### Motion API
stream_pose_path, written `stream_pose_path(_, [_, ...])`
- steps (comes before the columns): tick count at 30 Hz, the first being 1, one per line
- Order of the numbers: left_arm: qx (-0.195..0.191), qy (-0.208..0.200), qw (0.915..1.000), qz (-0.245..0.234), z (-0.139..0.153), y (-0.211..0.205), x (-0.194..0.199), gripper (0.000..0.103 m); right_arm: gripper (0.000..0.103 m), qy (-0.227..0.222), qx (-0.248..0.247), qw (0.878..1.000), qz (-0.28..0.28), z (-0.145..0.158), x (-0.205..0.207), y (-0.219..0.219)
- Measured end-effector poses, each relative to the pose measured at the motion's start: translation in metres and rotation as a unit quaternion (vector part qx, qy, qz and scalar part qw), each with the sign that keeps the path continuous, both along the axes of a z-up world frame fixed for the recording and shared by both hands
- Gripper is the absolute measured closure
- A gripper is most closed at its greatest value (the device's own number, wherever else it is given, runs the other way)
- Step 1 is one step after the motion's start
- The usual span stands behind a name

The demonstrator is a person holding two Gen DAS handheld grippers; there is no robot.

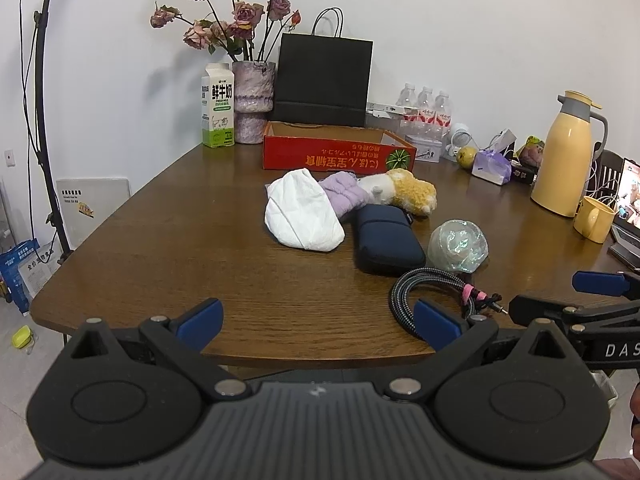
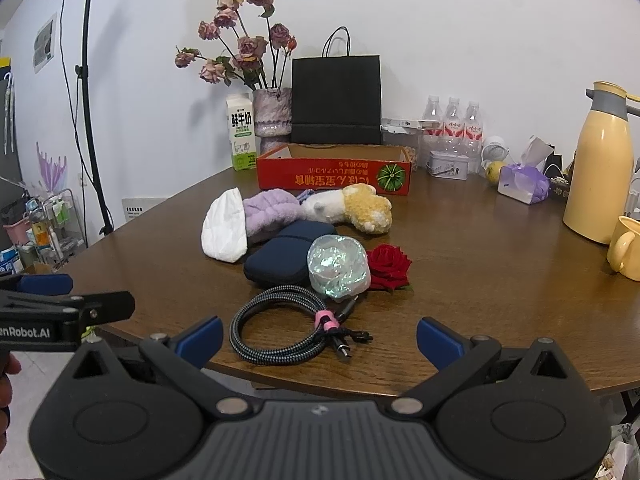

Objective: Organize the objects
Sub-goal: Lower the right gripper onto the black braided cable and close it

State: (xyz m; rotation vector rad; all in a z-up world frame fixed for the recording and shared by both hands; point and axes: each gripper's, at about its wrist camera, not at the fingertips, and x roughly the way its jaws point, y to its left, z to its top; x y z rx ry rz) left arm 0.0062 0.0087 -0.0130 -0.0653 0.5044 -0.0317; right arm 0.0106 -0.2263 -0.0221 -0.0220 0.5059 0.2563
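A pile lies mid-table: a white cloth [image 1: 300,216], a purple fluffy cloth [image 1: 346,194], a yellow-and-white plush toy [image 1: 404,190], a navy zip case [image 1: 386,238], an iridescent wrapped ball [image 1: 458,246] and a coiled braided cable [image 1: 428,292]. The right wrist view also shows a red rose [image 2: 388,266] beside the ball [image 2: 338,266], behind the cable [image 2: 288,326]. An open red cardboard box [image 1: 338,154] stands behind the pile. My left gripper [image 1: 318,322] hovers open at the table's near edge, holding nothing. My right gripper [image 2: 320,340] is open too, just short of the cable.
A milk carton [image 1: 218,108], a vase of dried roses [image 1: 254,100] and a black paper bag [image 1: 322,78] line the back wall. Water bottles [image 1: 426,108], a tissue pack [image 1: 492,166], a yellow thermos [image 1: 566,156] and a yellow mug [image 1: 594,218] crowd the right side. A light stand [image 1: 40,120] rises at left.
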Motion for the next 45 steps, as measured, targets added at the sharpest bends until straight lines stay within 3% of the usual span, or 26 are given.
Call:
stream_pose_path(15, [-0.007,-0.002,0.9998,0.021,-0.006,0.009,0.014,0.0,0.0,0.026,-0.011,1.0,0.008,-0.011,0.02,0.011])
stream_pose_path(34, [-0.011,0.012,0.9982,0.057,-0.014,0.027,0.027,0.0,0.0,0.076,-0.032,0.996,0.017,-0.033,0.079,0.04])
stream_pose_path(45, [-0.018,0.017,0.9977,0.064,-0.014,0.032,0.028,0.0,0.0,0.101,-0.003,0.995,0.022,-0.041,0.096,0.042])
